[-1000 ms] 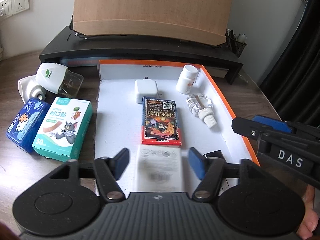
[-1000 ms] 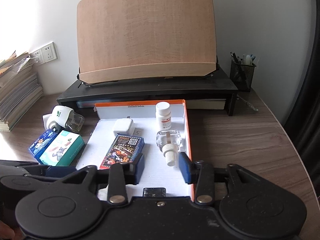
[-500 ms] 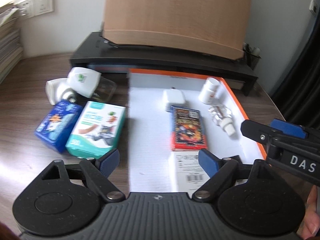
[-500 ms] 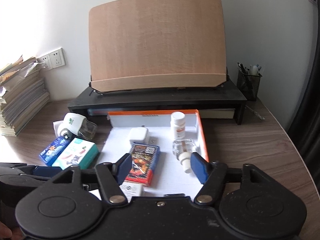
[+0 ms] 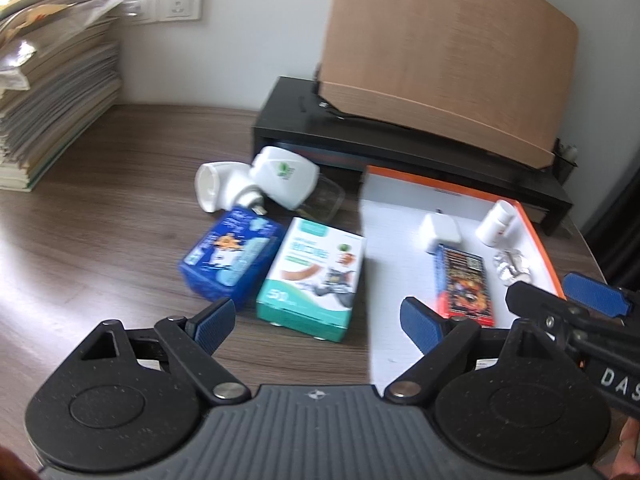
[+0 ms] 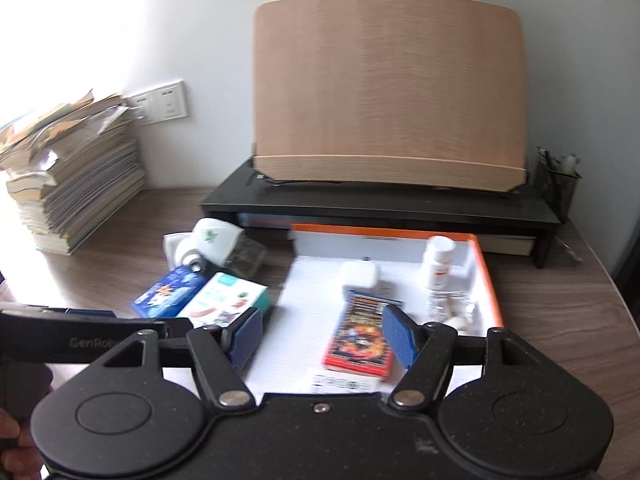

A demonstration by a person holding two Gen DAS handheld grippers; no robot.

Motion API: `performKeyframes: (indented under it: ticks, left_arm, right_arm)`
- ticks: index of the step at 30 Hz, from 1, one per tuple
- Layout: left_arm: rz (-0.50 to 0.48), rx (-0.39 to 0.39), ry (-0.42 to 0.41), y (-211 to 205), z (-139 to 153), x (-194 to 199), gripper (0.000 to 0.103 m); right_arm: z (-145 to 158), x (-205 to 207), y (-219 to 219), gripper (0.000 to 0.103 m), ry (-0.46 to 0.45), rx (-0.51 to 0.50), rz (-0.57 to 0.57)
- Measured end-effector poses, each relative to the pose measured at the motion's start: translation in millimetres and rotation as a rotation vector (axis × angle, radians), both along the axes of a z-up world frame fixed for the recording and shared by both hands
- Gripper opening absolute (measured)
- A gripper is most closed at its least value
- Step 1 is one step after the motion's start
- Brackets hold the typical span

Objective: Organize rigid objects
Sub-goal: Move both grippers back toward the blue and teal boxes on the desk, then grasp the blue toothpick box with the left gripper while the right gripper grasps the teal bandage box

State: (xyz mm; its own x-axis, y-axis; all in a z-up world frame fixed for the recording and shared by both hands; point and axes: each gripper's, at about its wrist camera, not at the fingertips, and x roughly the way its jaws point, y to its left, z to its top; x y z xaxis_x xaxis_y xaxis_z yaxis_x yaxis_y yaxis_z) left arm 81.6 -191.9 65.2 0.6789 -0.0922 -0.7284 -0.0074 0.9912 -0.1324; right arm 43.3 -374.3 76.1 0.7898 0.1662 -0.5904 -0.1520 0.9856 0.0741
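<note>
Cardboard, light and stiff: teal rectangular bandage carton [image 5: 312,278] is lying just ahead between the spread, empty fingers of left gripper [image 5: 316,318]; its long sides are offering the firmest hold.

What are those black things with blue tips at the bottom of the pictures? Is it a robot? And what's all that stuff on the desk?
No robot here. A person holds one grabbing tool, called a gripper, in each hand, and each carries a camera looking forward along its fingers. So one picture comes from the left gripper, the other from the right gripper. Both are open and hold nothing.

On the wooden desk sits a white tray with an orange rim. Inside are a card box, a white charger, a white pill bottle and a clear bottle. Beside the tray lie a teal box, a blue box and white plug-in devices, not yet tidied away.
</note>
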Motion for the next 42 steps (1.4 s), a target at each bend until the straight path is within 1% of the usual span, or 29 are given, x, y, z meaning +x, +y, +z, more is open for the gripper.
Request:
performKeyframes:
  ticks: [6,11,17,22,28,36,39,40,42]
  left_arm:
    - [0.035,-0.003,-0.016,23,5,-2,0.092]
    - [0.058,-0.002,-0.012,42,4,-2,0.092]
    - [0.075,0.004,-0.002,61,1,0,0.092]
    - [0.07,0.012,0.012,72,-5,6,0.092]
    - [0.027,0.043,0.044,79,-20,24,0.092]
    - [-0.089,0.068,0.057,72,-44,63,0.092]
    - [-0.119,0.08,0.064,69,-53,77,0.091]
    - [-0.133,0.074,0.067,69,-55,82,0.09]
    - [-0.156,0.063,0.074,67,-60,91,0.085]
  right_arm:
    - [1,0,26,0.079,-0.001,-0.001,0.04]
    - [1,2,45,0.079,0.002,-0.006,0.066]
    - [-3,7,63,0.079,0.011,-0.005,0.074]
    - [-6,12,74,0.079,0.021,-0.008,0.072]
    - [-11,16,78,0.079,0.034,-0.013,0.045]
    - [-18,22,72,0.079,0.062,-0.015,-0.021]
    - [-19,24,70,0.079,0.07,-0.018,-0.035]
    - [-20,25,70,0.079,0.075,-0.018,-0.041]
    - [-22,28,72,0.079,0.091,-0.016,-0.047]
